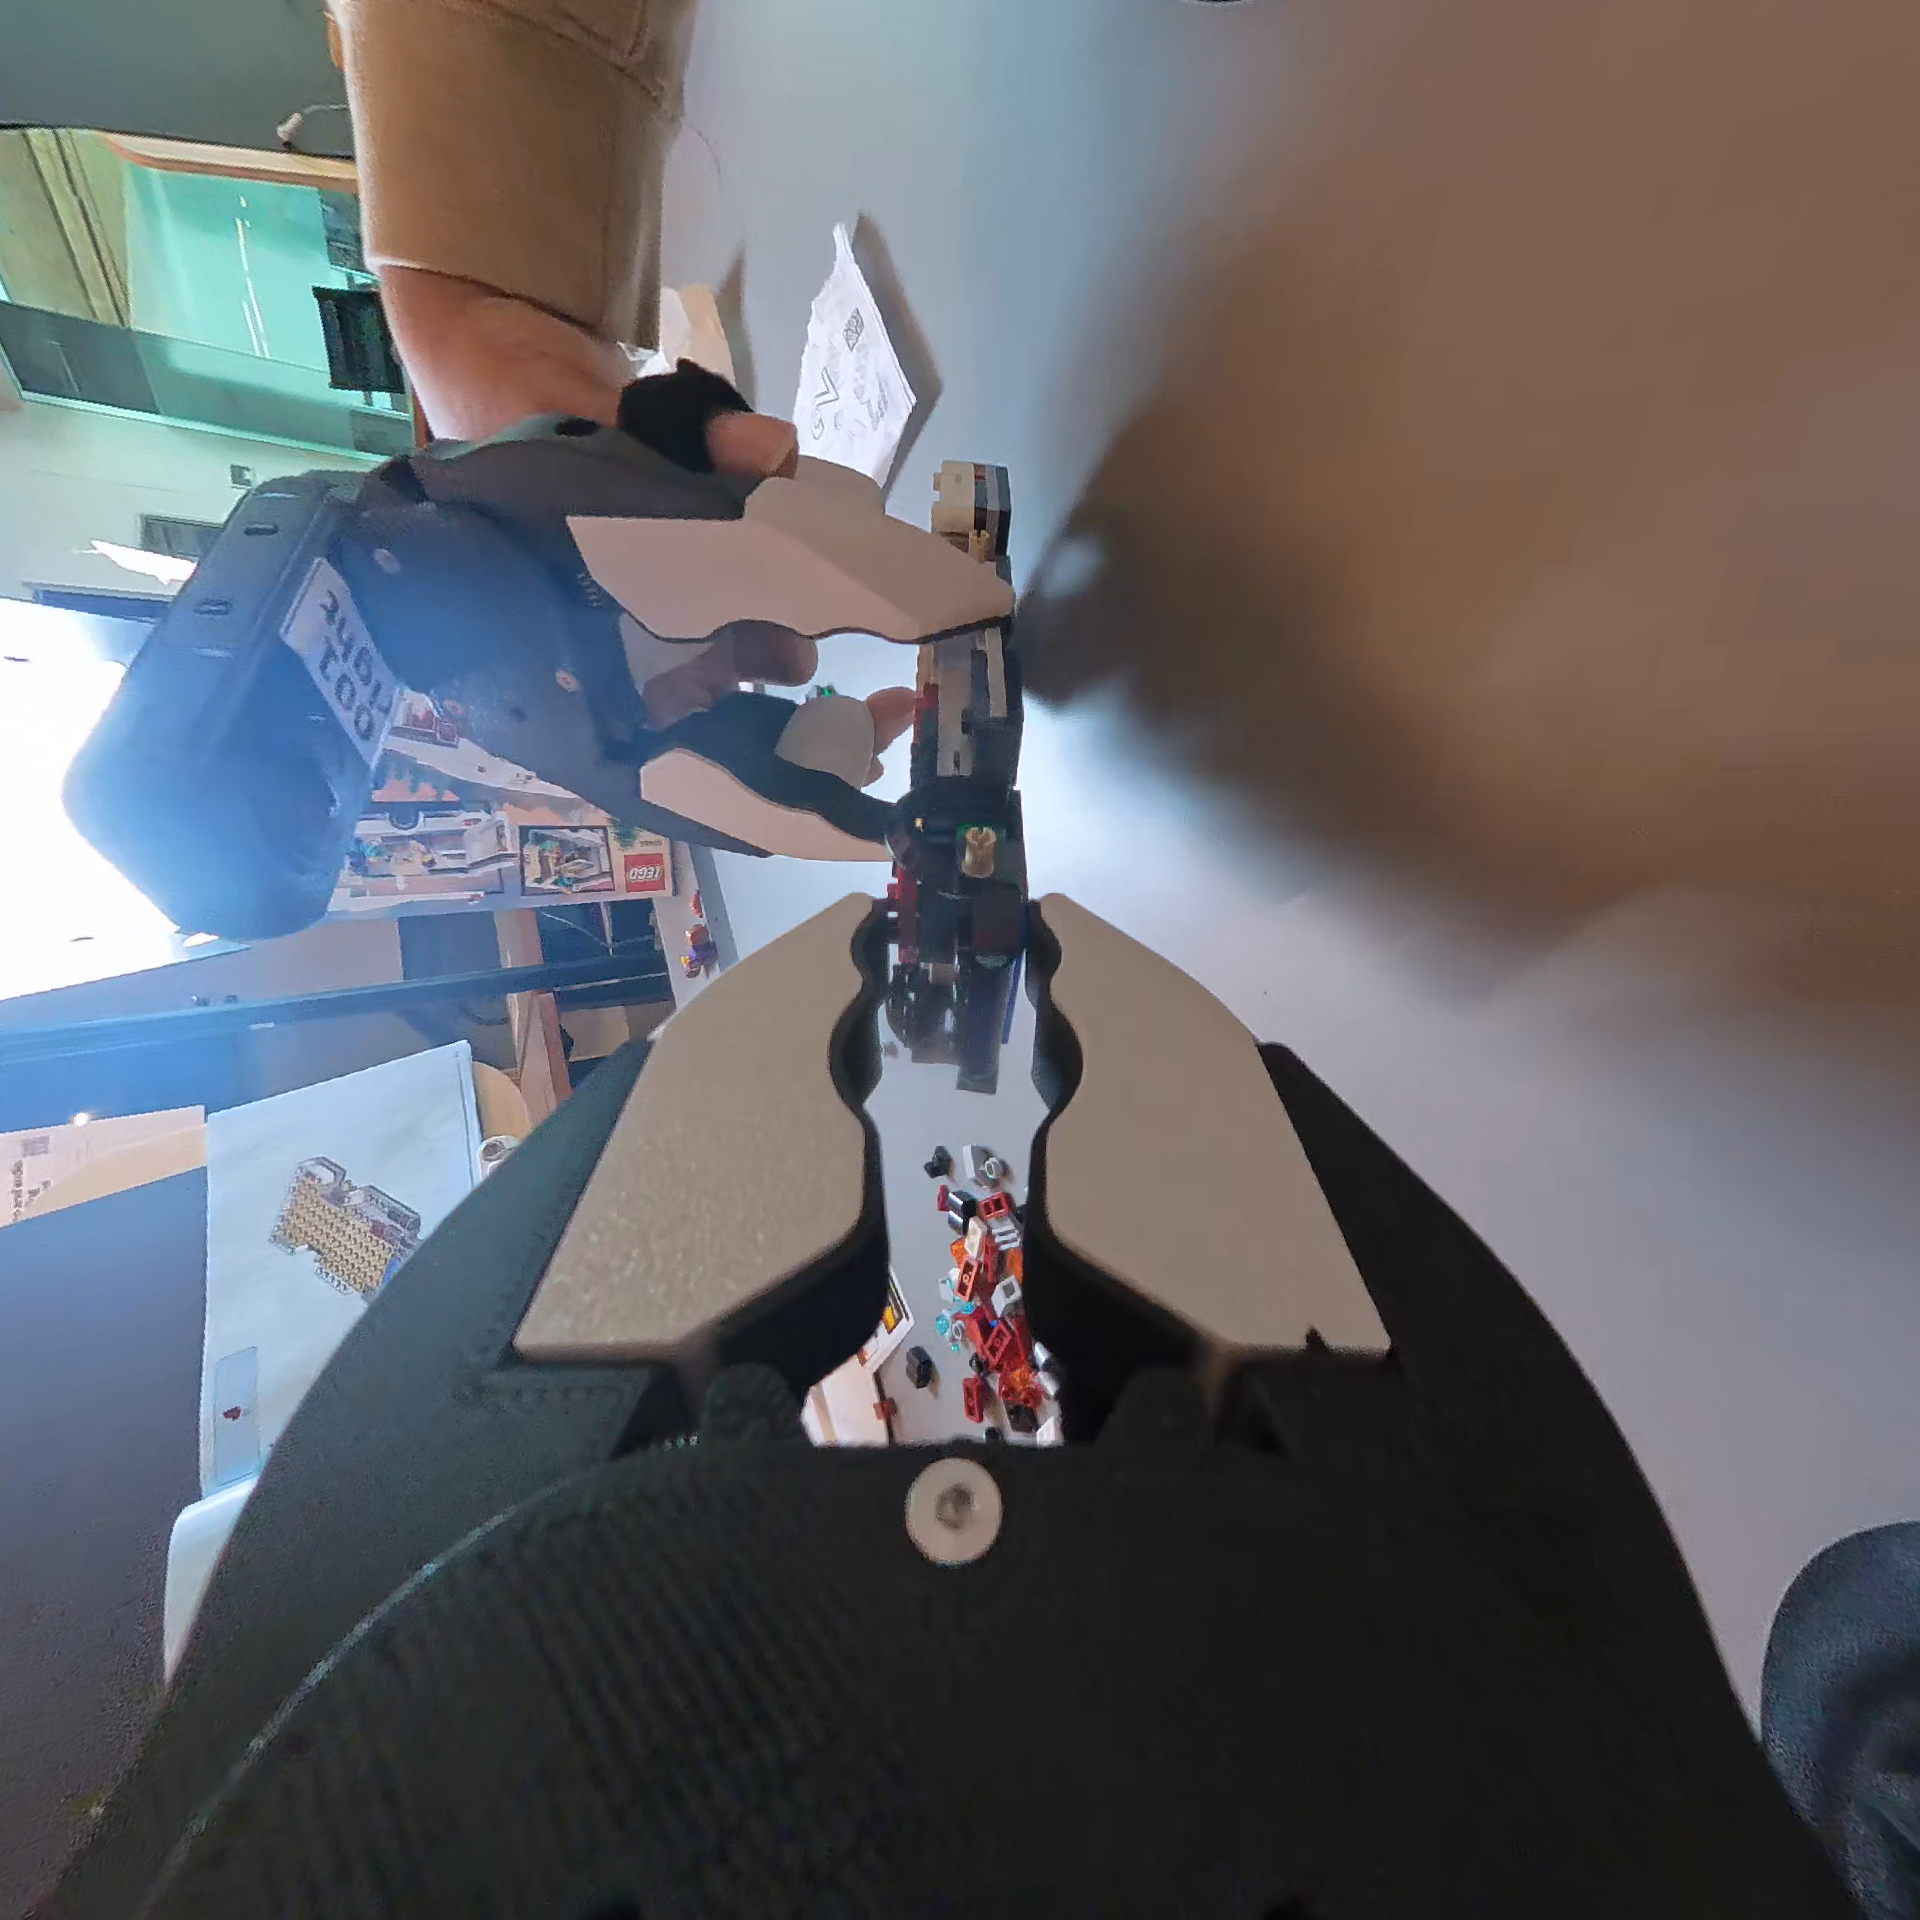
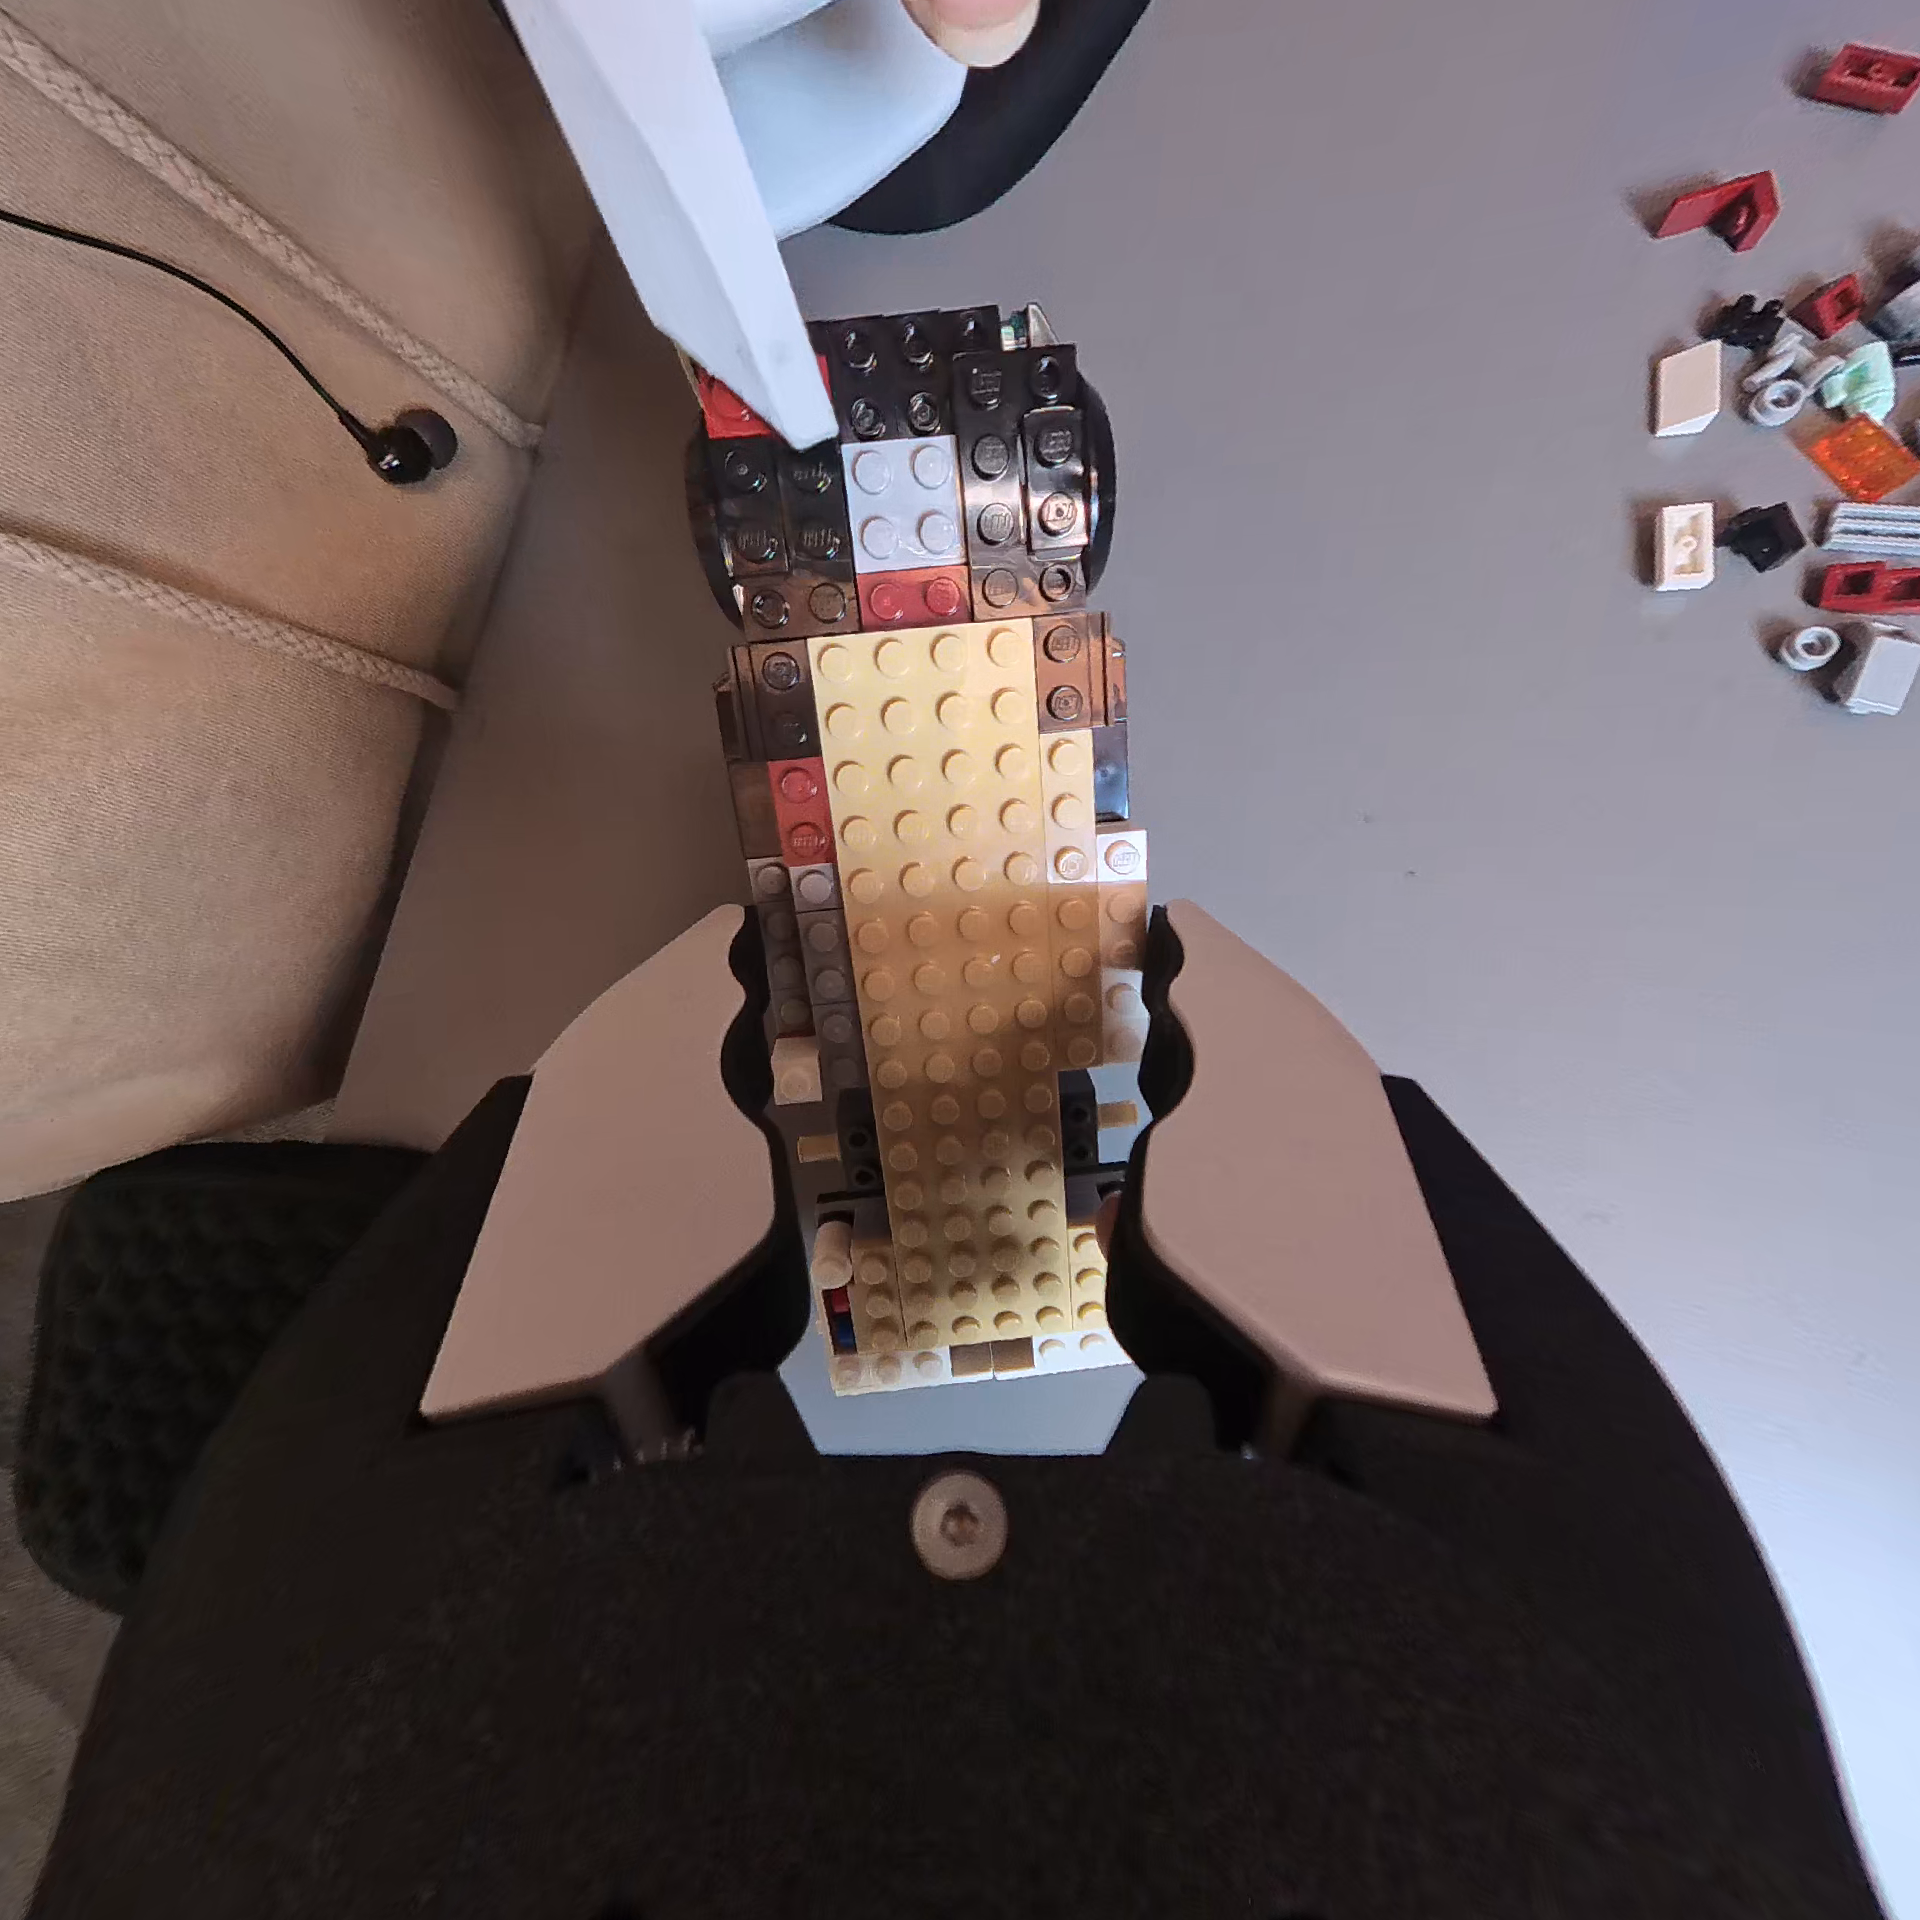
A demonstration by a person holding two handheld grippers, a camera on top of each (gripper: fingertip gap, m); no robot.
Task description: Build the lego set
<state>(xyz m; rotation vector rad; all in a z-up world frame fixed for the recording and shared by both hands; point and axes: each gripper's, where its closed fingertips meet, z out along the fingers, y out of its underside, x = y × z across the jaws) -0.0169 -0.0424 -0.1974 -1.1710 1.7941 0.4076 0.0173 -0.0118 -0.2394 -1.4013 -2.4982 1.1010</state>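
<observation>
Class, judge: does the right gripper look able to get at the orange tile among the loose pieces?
Probably not as things stand: the brick model fills the jaws of the right gripper, and the orange tile lies off to one side.

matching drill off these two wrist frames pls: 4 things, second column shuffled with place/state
1. brick model
2. loose small bricks
3. earbud
4. right gripper

a. lying on beige fabric, on a black cord
b. scattered on the grey table, to the right of the model
c. jaws astride the tan end of the model
d. studded, tan plate in the middle, black far end

Pairs: 1-d, 2-b, 3-a, 4-c
</observation>
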